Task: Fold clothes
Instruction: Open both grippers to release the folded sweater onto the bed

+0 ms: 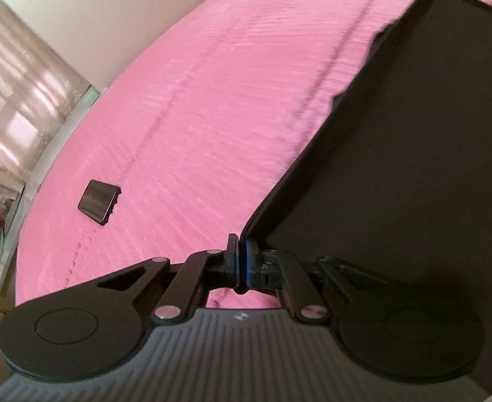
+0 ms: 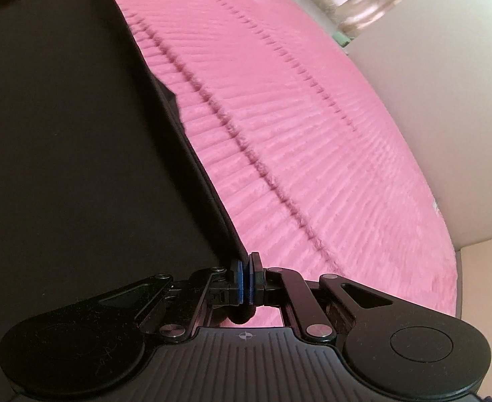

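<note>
Clenched on opposite corners, the black garment (image 1: 413, 167) is being held by the left gripper (image 1: 241, 258) and right gripper (image 2: 247, 279), stretched between them over the pink bed (image 1: 212, 100).

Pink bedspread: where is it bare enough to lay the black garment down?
Free: the wide pink bedspread between the black garment and the wall. One small dark object lies near the far edge. The garment's side is covered.

1 black garment (image 1: 396, 167), 1 pink blanket (image 1: 212, 100), 1 dark case (image 1: 99, 201), 2 claws.
</note>
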{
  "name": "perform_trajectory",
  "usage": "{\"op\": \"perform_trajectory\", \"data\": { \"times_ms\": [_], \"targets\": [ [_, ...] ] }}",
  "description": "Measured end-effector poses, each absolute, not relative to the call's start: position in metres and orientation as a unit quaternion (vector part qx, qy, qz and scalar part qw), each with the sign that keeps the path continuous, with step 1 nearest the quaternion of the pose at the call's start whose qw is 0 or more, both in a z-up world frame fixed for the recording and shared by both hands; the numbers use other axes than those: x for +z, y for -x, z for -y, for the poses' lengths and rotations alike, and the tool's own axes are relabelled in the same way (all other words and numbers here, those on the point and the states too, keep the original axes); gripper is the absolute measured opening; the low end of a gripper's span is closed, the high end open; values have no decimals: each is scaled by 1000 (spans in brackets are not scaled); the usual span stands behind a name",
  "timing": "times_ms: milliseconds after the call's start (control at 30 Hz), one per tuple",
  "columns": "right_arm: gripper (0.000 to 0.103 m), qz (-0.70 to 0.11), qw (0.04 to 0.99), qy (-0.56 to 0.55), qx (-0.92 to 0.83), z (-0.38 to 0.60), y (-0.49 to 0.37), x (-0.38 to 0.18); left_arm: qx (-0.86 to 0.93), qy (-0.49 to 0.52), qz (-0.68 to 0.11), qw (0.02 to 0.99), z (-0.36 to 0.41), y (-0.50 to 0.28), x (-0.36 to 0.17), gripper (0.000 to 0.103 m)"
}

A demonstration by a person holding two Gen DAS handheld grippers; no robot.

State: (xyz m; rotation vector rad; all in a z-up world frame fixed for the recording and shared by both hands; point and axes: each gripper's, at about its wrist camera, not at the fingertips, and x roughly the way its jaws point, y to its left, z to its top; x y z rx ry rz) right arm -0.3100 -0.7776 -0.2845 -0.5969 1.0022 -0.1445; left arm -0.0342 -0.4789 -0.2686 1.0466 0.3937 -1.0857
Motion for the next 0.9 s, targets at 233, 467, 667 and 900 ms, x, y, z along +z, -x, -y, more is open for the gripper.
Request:
{"op": "perform_trajectory", "data": {
  "times_ms": [233, 467, 667, 900],
  "targets": [
    [6, -470, 854, 202, -96, 794, 316, -299, -479, -481, -192, 708, 503, 24, -306, 9],
    [77, -413, 886, 97, -187, 800, 347, -254, -399, -439, -184, 784, 483, -2, -275, 12],
    [77, -313, 934, -116, -129, 738, 443, -222, -436, -387, -176, 793, 426, 49, -233, 18],
    [75, -309, 908, -274, -65, 671, 536, -282, -543, -343, -242, 727, 360, 172, -255, 20]
  ]
}}
